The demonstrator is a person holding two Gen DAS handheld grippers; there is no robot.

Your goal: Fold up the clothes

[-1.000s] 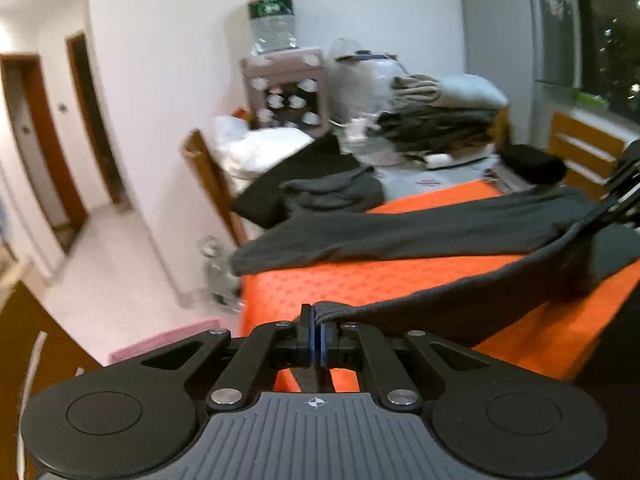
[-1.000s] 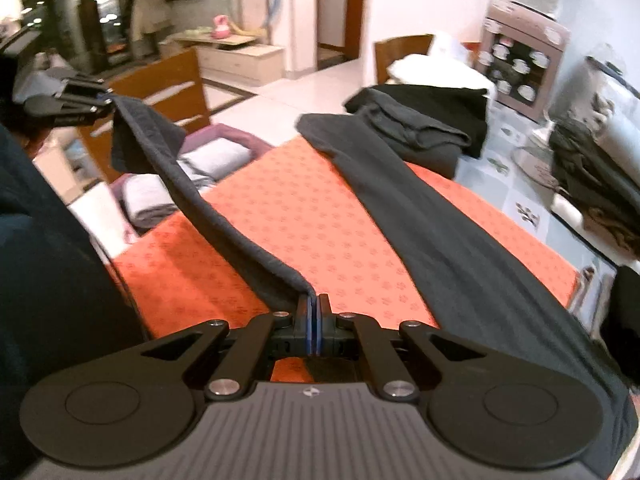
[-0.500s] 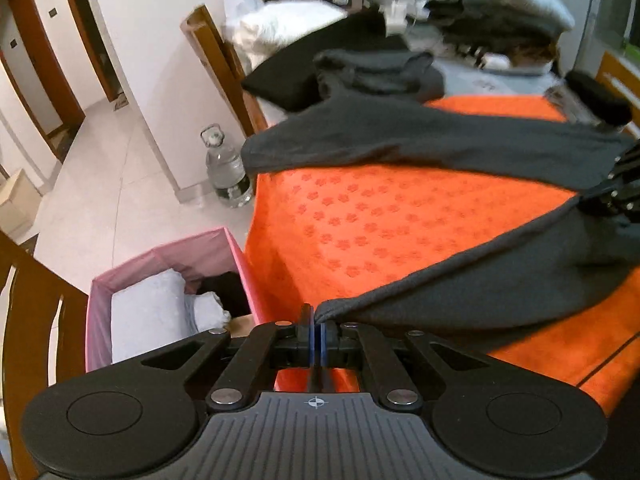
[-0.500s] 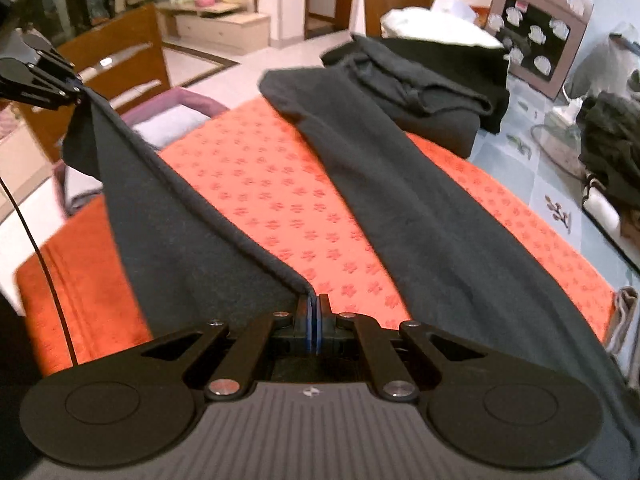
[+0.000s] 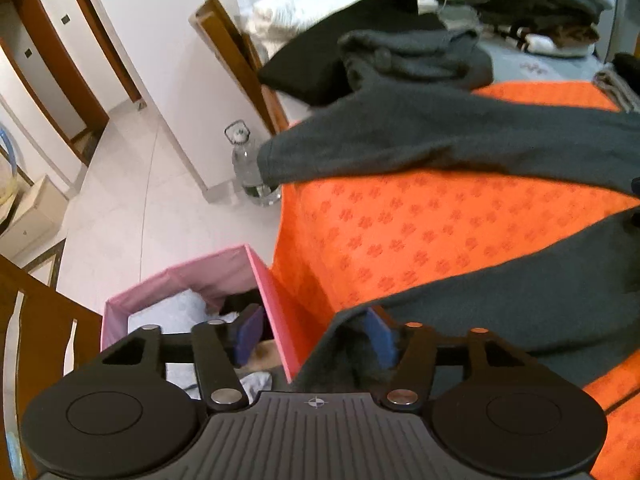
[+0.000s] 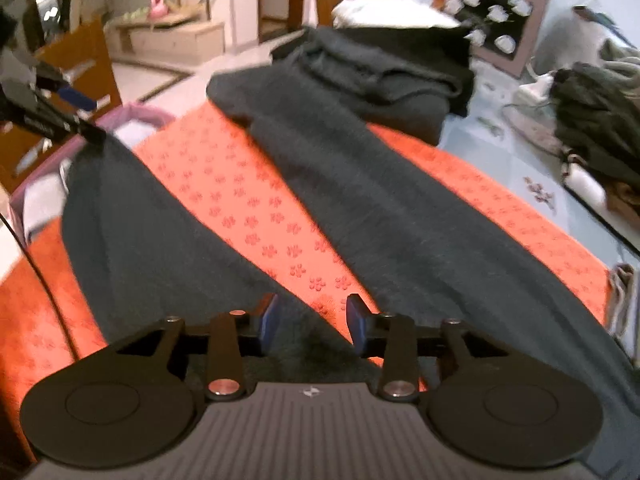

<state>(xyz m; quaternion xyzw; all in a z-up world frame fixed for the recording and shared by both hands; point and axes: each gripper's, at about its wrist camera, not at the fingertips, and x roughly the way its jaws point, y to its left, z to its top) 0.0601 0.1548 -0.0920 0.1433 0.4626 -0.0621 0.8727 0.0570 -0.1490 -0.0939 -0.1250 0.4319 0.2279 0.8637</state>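
Orange paw-print cloth covers the tabletop; white tile floor beyond its edge. Dark grey trousers lie spread on the cloth, two legs splayed apart with orange showing between.

Left wrist view: left gripper at the near tabletop corner, jaws wide apart. The end of the near trouser leg is draped against the right blue pad, not clamped. The left pad hangs over a pink fabric bin on the floor with white laundry inside. Far trouser leg runs across the cloth, cuff overhanging the edge above a clear water bottle. Further back, folded dark clothes, a white bundle and a wooden chair back.

Right wrist view: right gripper low over the trousers where the legs meet, jaws parted, nothing between them, fabric lying just under the pads. Left gripper visible at the far end of the left-hand leg, touching or just above its cuff, can't tell which. Past the cloth: stack of dark folded clothes, a patterned box, more piled garments at right. Frames blurred.
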